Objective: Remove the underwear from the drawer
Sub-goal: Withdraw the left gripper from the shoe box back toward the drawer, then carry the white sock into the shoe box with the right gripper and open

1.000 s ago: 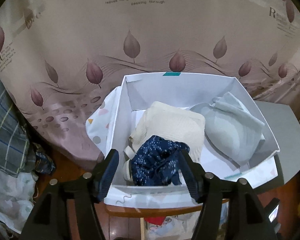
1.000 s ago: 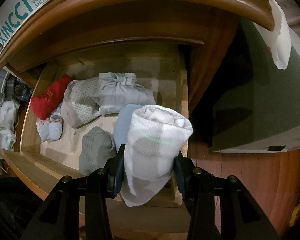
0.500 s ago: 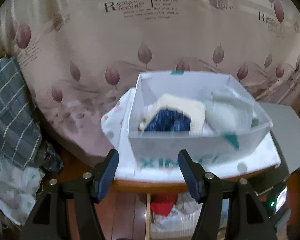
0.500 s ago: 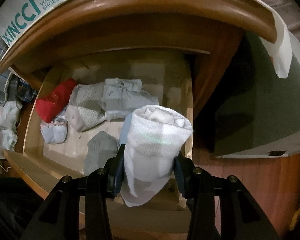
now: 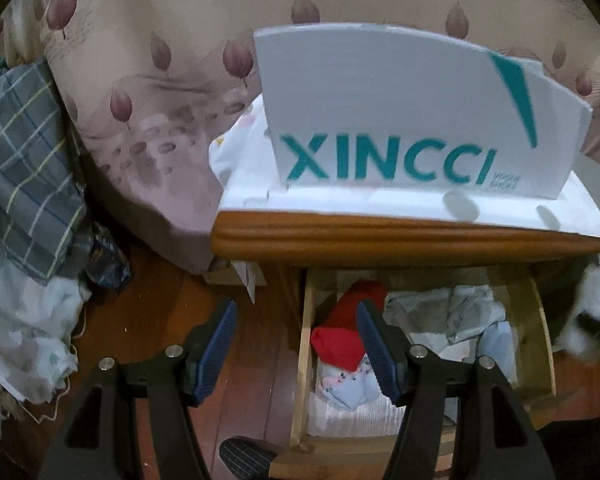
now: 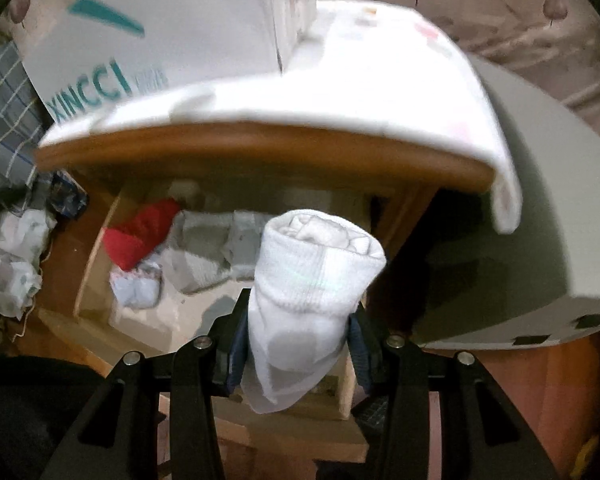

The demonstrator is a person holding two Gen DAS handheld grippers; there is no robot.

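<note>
The wooden drawer [image 5: 303, 344] stands pulled open under the nightstand top [image 5: 380, 240]. It holds a red garment [image 5: 340, 332], pale grey and light blue folded pieces [image 5: 452, 316] and a small patterned piece [image 5: 348, 384]. My left gripper [image 5: 296, 344] is open and empty, low in front of the drawer's left side. My right gripper [image 6: 296, 344] is shut on a rolled white garment [image 6: 312, 280], held above the drawer's right part [image 6: 352, 384]. The red garment [image 6: 140, 236] lies at the drawer's left.
A white XINCCI shoe box [image 5: 400, 120] stands on the cloth-covered nightstand top. A bed with leaf-print sheet [image 5: 140, 100] and a plaid blanket [image 5: 16, 160] lie left. Crumpled cloth [image 5: 20, 320] lies on the wooden floor. A grey box [image 6: 520, 220] stands right of the nightstand.
My left gripper has dropped from above the shoe box to drawer level. My right gripper has lifted the white roll up and away from the drawer.
</note>
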